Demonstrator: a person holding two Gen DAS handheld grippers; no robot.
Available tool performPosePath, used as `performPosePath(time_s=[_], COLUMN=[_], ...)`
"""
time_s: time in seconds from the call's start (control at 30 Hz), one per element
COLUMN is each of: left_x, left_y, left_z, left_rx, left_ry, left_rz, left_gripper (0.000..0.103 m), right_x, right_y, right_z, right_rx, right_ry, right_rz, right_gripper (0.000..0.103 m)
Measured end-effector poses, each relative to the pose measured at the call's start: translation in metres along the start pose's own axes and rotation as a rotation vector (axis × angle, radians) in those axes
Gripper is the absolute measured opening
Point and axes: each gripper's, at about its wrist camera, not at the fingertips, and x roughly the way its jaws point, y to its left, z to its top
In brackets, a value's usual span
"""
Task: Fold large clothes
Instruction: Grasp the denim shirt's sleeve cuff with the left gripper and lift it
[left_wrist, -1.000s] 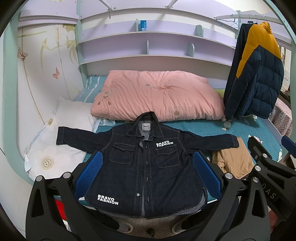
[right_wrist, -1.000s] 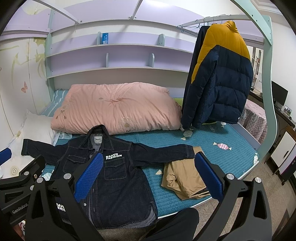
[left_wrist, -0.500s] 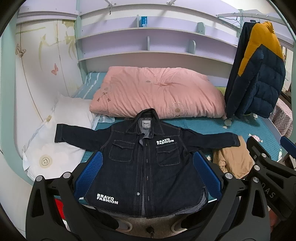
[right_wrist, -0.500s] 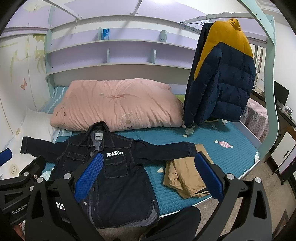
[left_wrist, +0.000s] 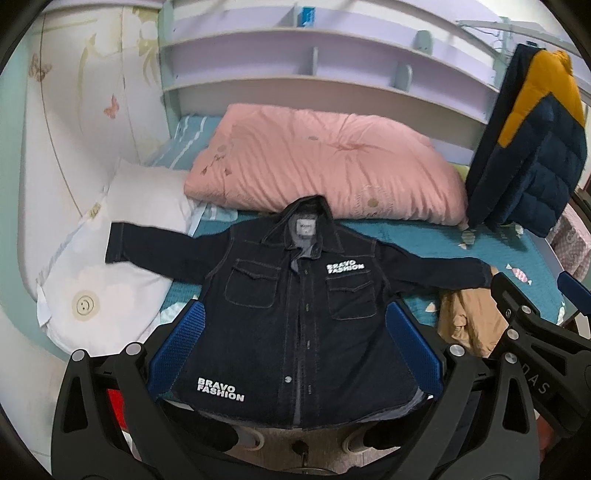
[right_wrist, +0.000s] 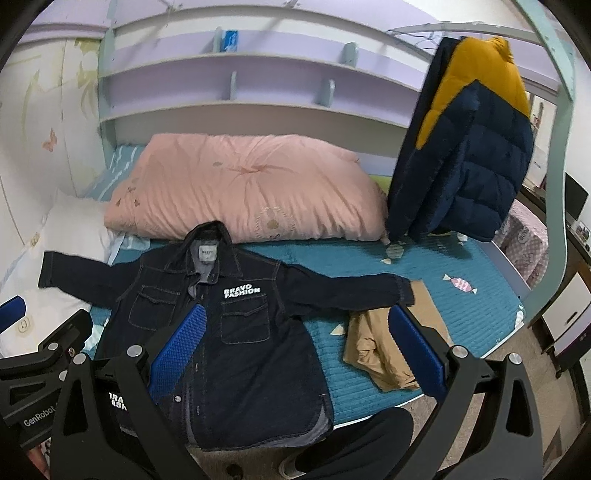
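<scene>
A dark denim jacket (left_wrist: 295, 314) with white "BRAVO FASHION" print lies face up on the teal bed (left_wrist: 417, 236), both sleeves spread out, hem hanging over the near edge. It also shows in the right wrist view (right_wrist: 236, 332). My left gripper (left_wrist: 295, 350) is open and empty, held above the jacket's lower half. My right gripper (right_wrist: 295, 350) is open and empty, above the jacket's right side and a crumpled tan garment (right_wrist: 384, 350). The tan garment (left_wrist: 469, 321) lies under the jacket's right cuff.
A pink quilt (left_wrist: 325, 162) lies behind the jacket's collar. A white pillow (left_wrist: 110, 266) sits under the left sleeve. A navy and yellow puffer coat (right_wrist: 465, 147) hangs at the right. Shelves (right_wrist: 240, 85) run along the back wall. The bed frame post (right_wrist: 554, 184) stands at the right.
Both grippers have tilted downward and moved slightly closer to the bed, so the jacket appears higher and larger. The jacket has not moved. Both stay open.
</scene>
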Motion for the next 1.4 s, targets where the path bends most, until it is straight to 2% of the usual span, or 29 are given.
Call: performPosePath(time_s=[0.17,0.33,0.53,0.7,0.87,0.9,0.93,0.97,1.03,1.07,1.13,1.17,1.23,1.33,1.4], left_x=[0.029,0.058,0.099,0.129,0.165,0.172,0.182,0.193,0.209,0.219,0.230,0.237,0.245,0.258,0.264], left_y=[0.038,0.082,0.143,0.190,0.240,0.249,0.262,0.276,0.298,0.315,0.336,0.353,0.374,0.410,0.435], left_z=[0.005,0.008,0.011,0.021,0.036,0.038,0.040,0.041,0.042,0.042,0.041,0.041,0.040,0.040,0.039], left_rx=[-0.051,-0.116,-0.233,-0.281,-0.289,-0.291,-0.295,-0.300,-0.320,-0.341,-0.374,-0.405,-0.449,-0.532,-0.591], left_ry=[0.061,0.112,0.177,0.193,0.184,0.175,0.172,0.180,0.191,0.198,0.197,0.195,0.204,0.216,0.212], left_rz=[0.026,0.059,0.087,0.136,0.160,0.164,0.181,0.194,0.195,0.195,0.189,0.180,0.164,0.147,0.140], left_gripper=[0.098,0.098,0.098,0.098,0.098,0.098,0.098,0.098,0.098,0.098,0.098,0.098,0.098,0.098,0.098], right_x=[0.023,0.060,0.104,0.150,0.192,0.201,0.210,0.219,0.239,0.250,0.270,0.282,0.310,0.344,0.366], right_y=[0.037,0.083,0.146,0.194,0.238,0.245,0.252,0.260,0.275,0.282,0.290,0.295,0.307,0.325,0.338], right_z=[0.009,0.011,0.014,0.019,0.031,0.034,0.037,0.040,0.043,0.045,0.046,0.046,0.042,0.033,0.025], right_rx=[-0.036,-0.139,-0.230,-0.267,-0.256,-0.246,-0.235,-0.224,-0.216,-0.200,-0.153,-0.116,-0.076,-0.077,-0.088], right_ry=[0.003,0.092,0.153,0.232,0.294,0.307,0.310,0.322,0.367,0.392,0.434,0.458,0.534,0.609,0.657], right_rz=[0.055,0.103,0.181,0.289,0.409,0.424,0.443,0.460,0.473,0.495,0.508,0.521,0.542,0.554,0.538], right_gripper=[0.096,0.096,0.096,0.096,0.095,0.093,0.084,0.079,0.059,0.056,0.039,0.035,0.016,0.007,0.006])
